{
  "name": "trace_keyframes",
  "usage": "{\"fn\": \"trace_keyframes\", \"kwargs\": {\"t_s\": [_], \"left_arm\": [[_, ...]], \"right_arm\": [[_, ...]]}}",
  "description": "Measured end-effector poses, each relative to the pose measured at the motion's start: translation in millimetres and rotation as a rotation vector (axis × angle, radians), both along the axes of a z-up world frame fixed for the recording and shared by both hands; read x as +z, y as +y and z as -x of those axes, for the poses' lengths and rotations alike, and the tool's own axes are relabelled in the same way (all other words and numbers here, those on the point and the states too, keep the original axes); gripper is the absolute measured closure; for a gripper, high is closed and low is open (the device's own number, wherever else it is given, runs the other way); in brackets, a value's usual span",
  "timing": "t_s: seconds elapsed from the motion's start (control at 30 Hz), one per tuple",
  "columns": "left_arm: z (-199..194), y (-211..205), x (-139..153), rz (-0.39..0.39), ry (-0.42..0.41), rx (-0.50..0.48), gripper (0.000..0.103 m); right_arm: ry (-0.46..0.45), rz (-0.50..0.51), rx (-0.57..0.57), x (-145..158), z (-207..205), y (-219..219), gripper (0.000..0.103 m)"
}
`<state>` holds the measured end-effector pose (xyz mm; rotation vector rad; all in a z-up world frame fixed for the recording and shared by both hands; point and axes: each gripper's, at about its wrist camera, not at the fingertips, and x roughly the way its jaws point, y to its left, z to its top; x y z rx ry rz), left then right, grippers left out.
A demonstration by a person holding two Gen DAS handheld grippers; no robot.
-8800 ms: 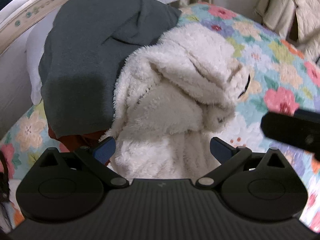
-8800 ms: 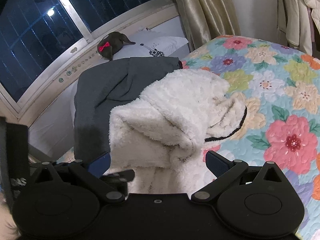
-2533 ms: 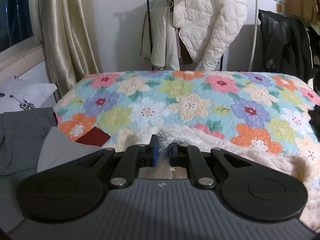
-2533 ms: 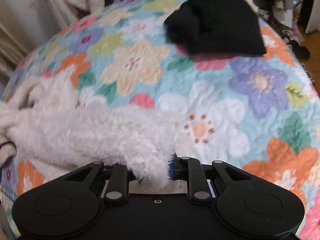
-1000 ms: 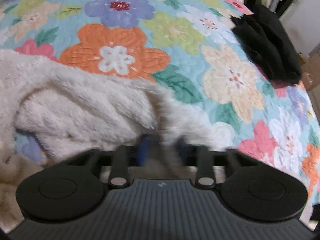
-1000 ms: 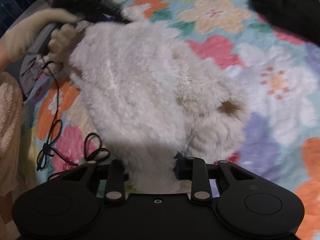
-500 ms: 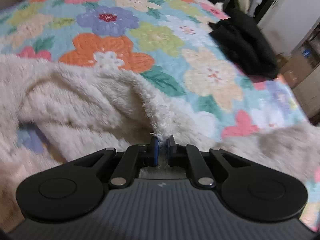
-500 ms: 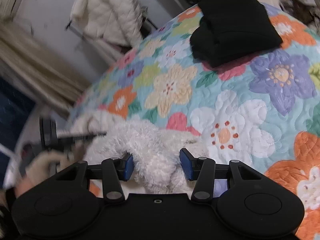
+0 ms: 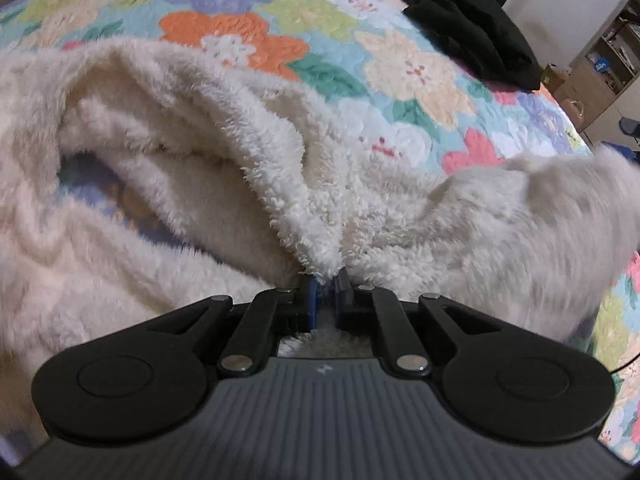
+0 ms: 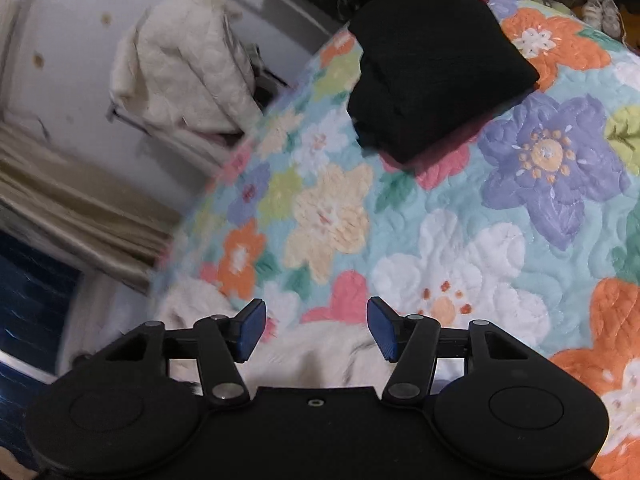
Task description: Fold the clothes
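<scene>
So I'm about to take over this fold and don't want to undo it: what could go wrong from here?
The left gripper pinches only a thin edge of the fluffy white garment, so a pull may slip it free. The right gripper is open and holds nothing, so the bunched far side may sag. The black clothing lies nearby on the floral quilt and could get swept along.

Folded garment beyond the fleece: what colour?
Plain black folded garment, clearest in the right wrist view.

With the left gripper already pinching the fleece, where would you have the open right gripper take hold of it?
Probably the loose edge of the fleece just below the right gripper, coming from above. The left gripper pinches an edge too, and a matching hold should let it spread flat.
</scene>
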<state>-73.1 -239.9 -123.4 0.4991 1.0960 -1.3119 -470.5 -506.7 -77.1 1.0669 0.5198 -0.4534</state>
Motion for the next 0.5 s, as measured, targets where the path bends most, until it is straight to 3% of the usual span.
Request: {"fn": "trace_keyframes", "kwargs": {"t_s": [0.17,0.37,0.5], "left_arm": [[0.4,6.6,2.1,-0.021,-0.006,-0.02,0.096],[-4.9,13.7,-3.2,-0.034,0.027,-0.005,0.095],[-5.4,12.0,-3.8,-0.036,0.033,-0.009,0.095]], "right_arm": [[0.144,-0.04,0.111,-31.1,-43.9,6.5,0.041],[0.158,-0.034,0.158,-50.1,-55.6,29.5,0.039],[0.149,-0.025,0.19,-44.5,-54.4,35.1,0.032]]}}
